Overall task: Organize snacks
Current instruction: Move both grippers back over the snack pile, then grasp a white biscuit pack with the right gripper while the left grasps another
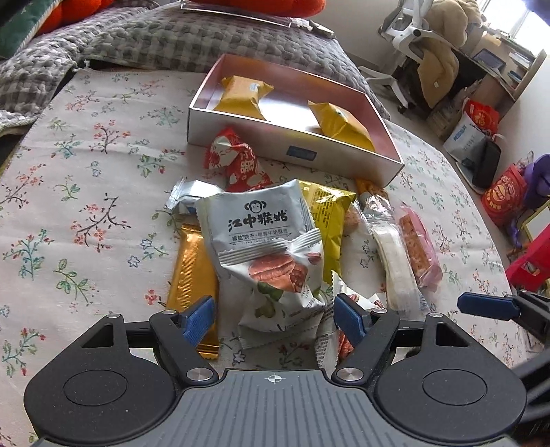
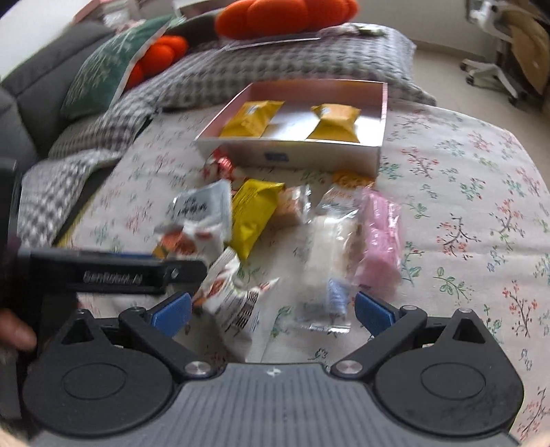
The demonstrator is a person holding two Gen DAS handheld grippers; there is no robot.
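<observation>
A pile of snack packets lies on the floral cloth in front of an open pink-lined box (image 1: 361, 158) (image 2: 381, 113) that holds two yellow packets (image 1: 240, 98) (image 1: 340, 125). My left gripper (image 1: 275, 318) is open, its blue pads on either side of a white nut-print packet (image 1: 275, 282) that lies under a grey monkey-logo packet (image 1: 254, 223). My right gripper (image 2: 275, 309) is open above a clear packet with a white bar (image 2: 326, 261), beside a pink packet (image 2: 378, 237). A yellow packet (image 2: 254, 213) and a gold bar (image 1: 192, 275) lie in the pile.
A red packet (image 1: 237, 161) lies against the box front. A checked blanket (image 1: 154, 41) and orange cushions (image 2: 285, 17) lie behind the table. An office chair (image 1: 405, 37), bags and red boxes (image 1: 505, 196) stand on the floor at right. The left gripper's side shows in the right wrist view (image 2: 113, 275).
</observation>
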